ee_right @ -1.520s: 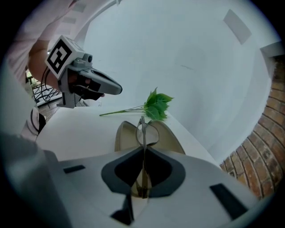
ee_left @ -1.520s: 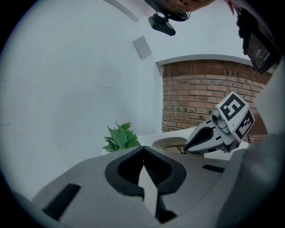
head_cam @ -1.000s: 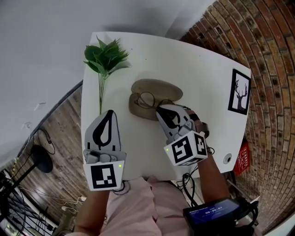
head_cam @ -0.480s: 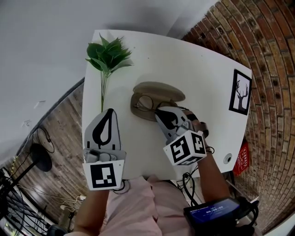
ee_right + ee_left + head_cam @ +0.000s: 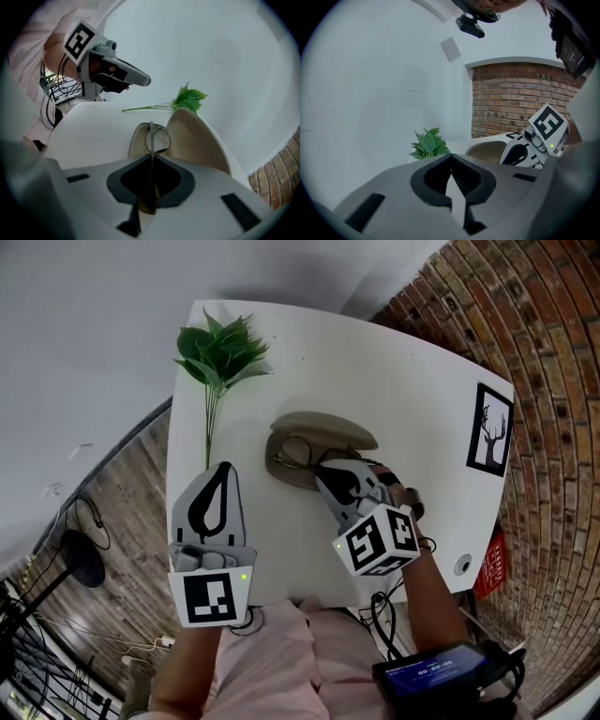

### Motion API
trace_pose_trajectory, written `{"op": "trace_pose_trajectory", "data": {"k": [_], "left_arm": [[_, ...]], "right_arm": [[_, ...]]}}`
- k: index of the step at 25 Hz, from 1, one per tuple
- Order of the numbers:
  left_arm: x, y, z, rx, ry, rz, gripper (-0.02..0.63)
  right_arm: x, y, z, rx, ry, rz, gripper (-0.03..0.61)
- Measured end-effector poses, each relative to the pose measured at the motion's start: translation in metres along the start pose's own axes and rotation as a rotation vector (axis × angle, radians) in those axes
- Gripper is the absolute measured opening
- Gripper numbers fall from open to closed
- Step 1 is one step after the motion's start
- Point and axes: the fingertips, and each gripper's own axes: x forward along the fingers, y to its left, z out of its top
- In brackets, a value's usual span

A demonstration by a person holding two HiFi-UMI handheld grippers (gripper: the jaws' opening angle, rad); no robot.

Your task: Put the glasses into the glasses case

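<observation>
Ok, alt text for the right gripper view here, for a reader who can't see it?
The right gripper is shut on the glasses, holding them over the open beige glasses case on the white table. Beyond lie a green plant sprig and, higher up, the left gripper.

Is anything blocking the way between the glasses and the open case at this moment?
Nothing visible does. The right gripper is shut on the glasses, whose lenses hang over the glasses case. Its lid is tilted back, leaving the tray open.
</observation>
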Motion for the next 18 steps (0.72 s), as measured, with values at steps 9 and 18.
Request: {"op": "trace_pose_trajectory", "data": {"k": [9,18], "left_arm": [[0.001,-0.001,0.001,0.001,-0.002,-0.004,0.008],[0.0,-0.001,0.0,-0.006,0.003,-0.005,0.008]], "right_arm": [[0.001,0.01,-0.001,-0.015,0.01,0.041,0.025],[0.003,0.012,-0.002,-0.008,0.008,0.054,0.025]]}}
